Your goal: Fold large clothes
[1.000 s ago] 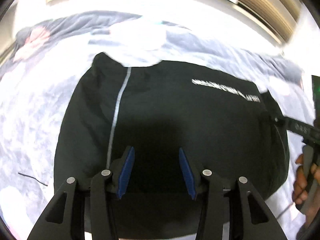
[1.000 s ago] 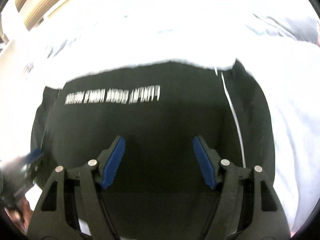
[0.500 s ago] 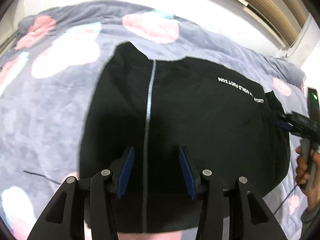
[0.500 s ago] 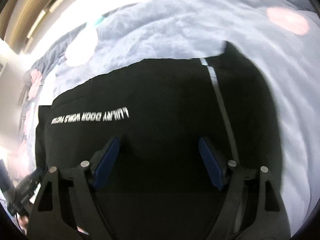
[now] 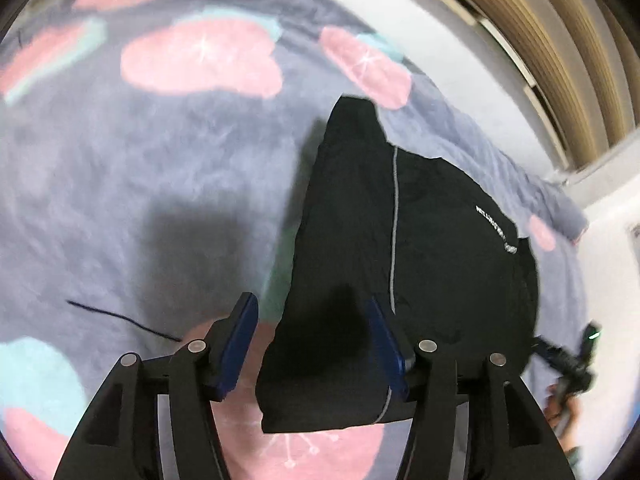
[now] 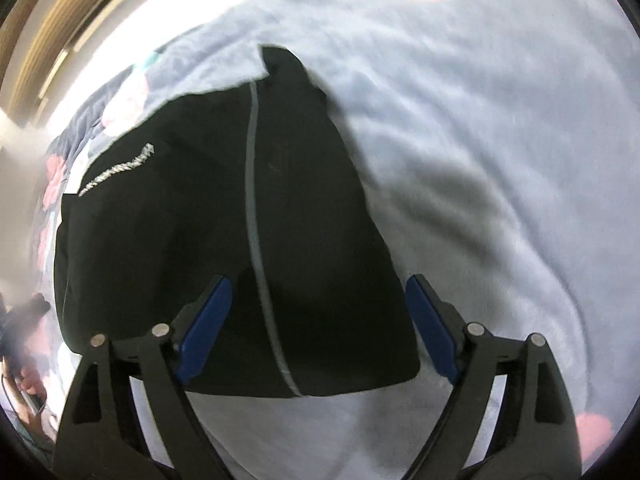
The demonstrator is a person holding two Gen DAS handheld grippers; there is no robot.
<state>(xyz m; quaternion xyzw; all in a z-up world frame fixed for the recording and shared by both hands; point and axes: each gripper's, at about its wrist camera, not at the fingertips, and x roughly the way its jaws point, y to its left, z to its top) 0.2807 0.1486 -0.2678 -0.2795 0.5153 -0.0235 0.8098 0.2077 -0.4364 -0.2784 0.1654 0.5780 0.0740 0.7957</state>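
Observation:
A black garment (image 5: 440, 240) with a grey stripe and white lettering lies folded on the bed blanket (image 5: 160, 200). My left gripper (image 5: 314, 340) hovers over the garment's near left edge. Its jaws are opening, the blue pads are apart, and the cloth edge lies below the gap without being pinched. In the right wrist view the same garment (image 6: 180, 220) fills the middle. My right gripper (image 6: 320, 320) hangs over its near right corner. Its jaws are opening wide and neither pad presses on the cloth.
The blanket (image 6: 480, 120) is grey-blue with pink hearts and spreads all around the garment. A dark thread (image 5: 120, 316) lies on it at the left. A wooden slatted wall (image 5: 560, 40) runs behind the bed. A hand with the other gripper (image 5: 568, 364) shows at the right edge.
Both grippers have slid outward from the garment's middle to its side edges, left one leftward, right one rightward. Both pairs of jaws stand wider than before. The garment stays flat.

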